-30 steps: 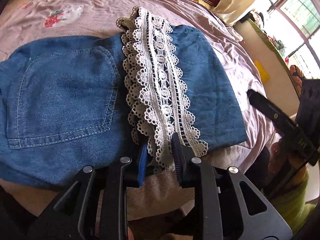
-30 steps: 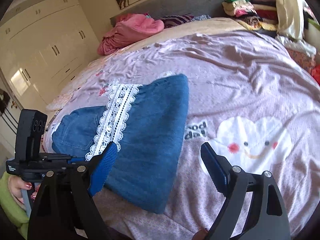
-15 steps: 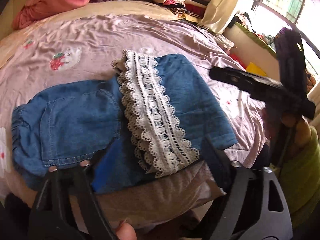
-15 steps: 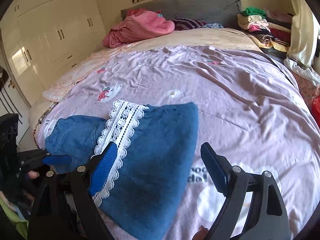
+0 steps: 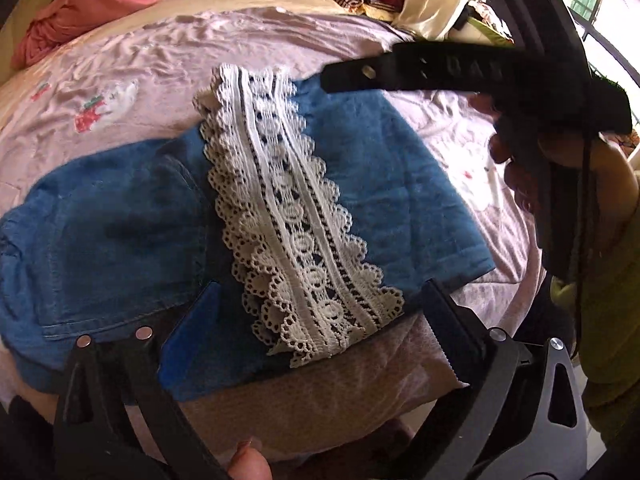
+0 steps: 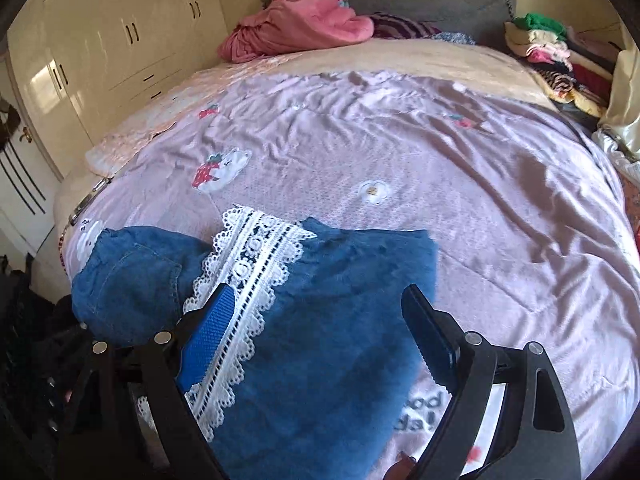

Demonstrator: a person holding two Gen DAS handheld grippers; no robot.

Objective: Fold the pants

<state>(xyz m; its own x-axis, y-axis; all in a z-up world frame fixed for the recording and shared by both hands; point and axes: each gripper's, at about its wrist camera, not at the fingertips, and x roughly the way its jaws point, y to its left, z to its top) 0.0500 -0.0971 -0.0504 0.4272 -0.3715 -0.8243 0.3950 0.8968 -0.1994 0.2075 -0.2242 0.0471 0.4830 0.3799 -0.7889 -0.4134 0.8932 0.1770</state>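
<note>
Folded blue denim pants [image 5: 380, 168] [image 6: 344, 320] lie on the lilac bedspread, a white lace hem band [image 5: 296, 240] [image 6: 248, 280] across their top and a back pocket [image 5: 120, 240] to the left. My left gripper [image 5: 316, 320] hovers over the lace's near end, its jaws opening wide, pads off the cloth. My right gripper [image 6: 320, 336] stands open above the folded leg, nothing pressed between its fingers. In the left wrist view the other gripper's black body [image 5: 460, 72] and the hand holding it cross the upper right.
The lilac bedspread [image 6: 440, 152] stretches far behind the pants. A pink blanket heap [image 6: 296, 24] lies by the headboard, and stacked clothes [image 6: 552, 48] sit at the far right. White wardrobes [image 6: 104, 40] line the left wall. The bed's near edge [image 5: 320, 400] lies just below the pants.
My left gripper let go of the lace end and opened wide, pulling back a little. My right gripper swung left across the bed, to above the folded pants.
</note>
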